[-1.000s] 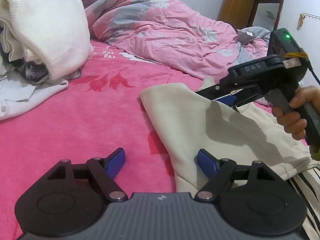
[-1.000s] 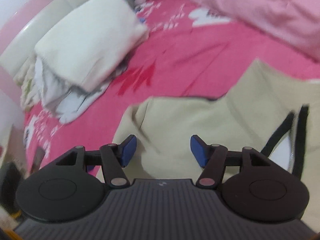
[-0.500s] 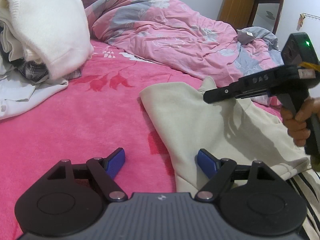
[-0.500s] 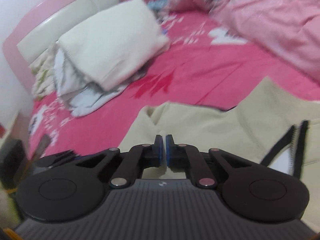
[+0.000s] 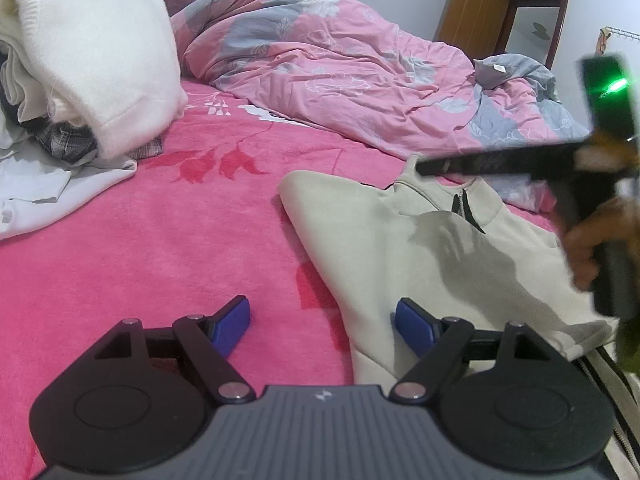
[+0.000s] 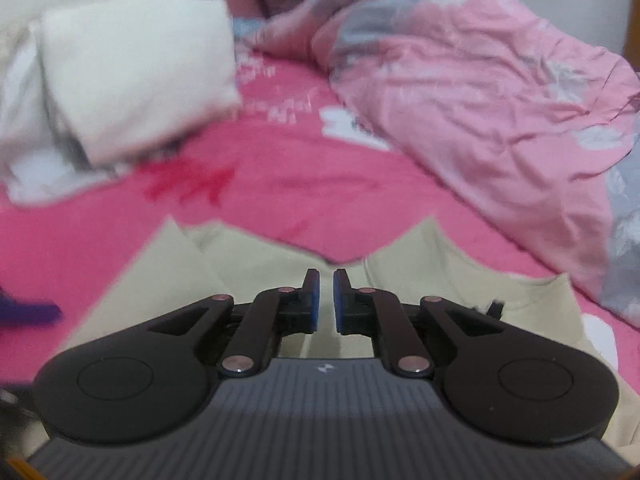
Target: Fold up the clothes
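One beige garment [image 5: 384, 240] lies spread flat on the pink bed [image 5: 160, 240], its zip collar toward the one crumpled pink-and-grey duvet [image 5: 340, 76]. One pile of white and checked clothes [image 5: 80, 60] sits at the far left, well apart from it. Two grippers show: the left gripper [image 5: 322, 322] is spread wide, straddling the garment's near edge without pinching it; the right gripper [image 6: 324, 300] is pressed together on nothing, above the garment, held by one hand [image 5: 592, 248].

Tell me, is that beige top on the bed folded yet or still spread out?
Partly folded: on the beige top the collar and zipper show, and one side lies turned over in a flap; the rest stays spread on the pink bedspread.
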A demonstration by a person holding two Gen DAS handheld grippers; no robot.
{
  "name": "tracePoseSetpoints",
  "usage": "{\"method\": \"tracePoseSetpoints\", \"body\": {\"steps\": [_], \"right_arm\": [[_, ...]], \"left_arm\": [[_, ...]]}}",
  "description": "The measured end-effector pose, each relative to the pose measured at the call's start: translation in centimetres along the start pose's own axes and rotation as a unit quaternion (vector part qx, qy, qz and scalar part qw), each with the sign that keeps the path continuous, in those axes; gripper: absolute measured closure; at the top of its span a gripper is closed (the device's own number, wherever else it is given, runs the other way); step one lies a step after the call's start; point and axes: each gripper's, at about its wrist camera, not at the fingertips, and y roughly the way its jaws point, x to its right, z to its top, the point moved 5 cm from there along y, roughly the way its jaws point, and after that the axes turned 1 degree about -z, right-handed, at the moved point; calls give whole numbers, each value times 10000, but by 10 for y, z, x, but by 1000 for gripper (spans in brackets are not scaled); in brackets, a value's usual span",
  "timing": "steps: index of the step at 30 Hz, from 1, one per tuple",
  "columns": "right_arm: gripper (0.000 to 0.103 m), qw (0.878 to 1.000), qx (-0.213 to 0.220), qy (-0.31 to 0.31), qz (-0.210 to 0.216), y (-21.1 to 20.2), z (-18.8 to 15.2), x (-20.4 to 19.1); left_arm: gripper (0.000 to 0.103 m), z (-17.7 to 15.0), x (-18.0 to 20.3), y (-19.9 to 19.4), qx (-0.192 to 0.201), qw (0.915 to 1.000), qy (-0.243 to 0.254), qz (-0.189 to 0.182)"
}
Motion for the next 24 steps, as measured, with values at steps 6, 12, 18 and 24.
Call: {"method": "tracePoseSetpoints", "body": {"steps": [6,12,18,24], "right_arm": [[97,9899,244,-186,1385,-45,5,-21],[97,9910,-510,-261,1211,-23,-47,-15],[93,9968,-447,145,646,-22,-37,1],[94,9863,-105,-262,1623,-28,8,-45]], "left_arm": [[22,-1,0,0,-5,10000,-4,2],[22,-1,-1,0,8,10000,-22,2],[22,0,-2,-1,14,10000,-46,-11],[21,-1,0,0,3,10000,41,45]]}}
